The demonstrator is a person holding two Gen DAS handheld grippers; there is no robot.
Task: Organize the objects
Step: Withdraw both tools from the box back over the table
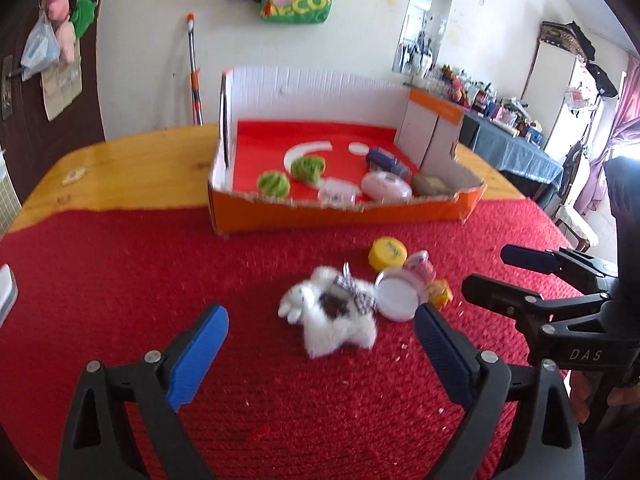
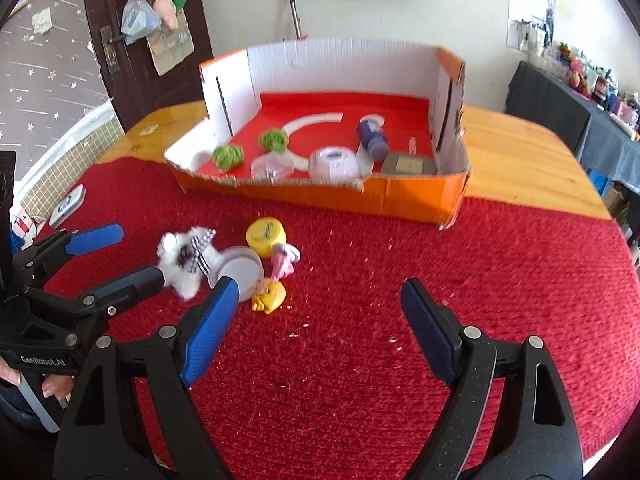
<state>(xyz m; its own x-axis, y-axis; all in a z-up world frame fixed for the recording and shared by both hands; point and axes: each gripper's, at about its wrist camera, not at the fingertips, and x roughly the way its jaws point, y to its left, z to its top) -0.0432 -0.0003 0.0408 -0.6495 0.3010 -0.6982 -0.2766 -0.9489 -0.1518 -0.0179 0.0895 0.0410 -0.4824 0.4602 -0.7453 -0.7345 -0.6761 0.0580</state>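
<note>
Plush bunny keychain, at frame centre on the red cloth touching a round white tin, lies ahead of the spread, empty left gripper; the right gripper is likewise released; closing carelessly could snag the tin.

White plush toy lies flat on red cloth, touching round white tin; yellow lid, pink & yellow bits just beside.
</note>
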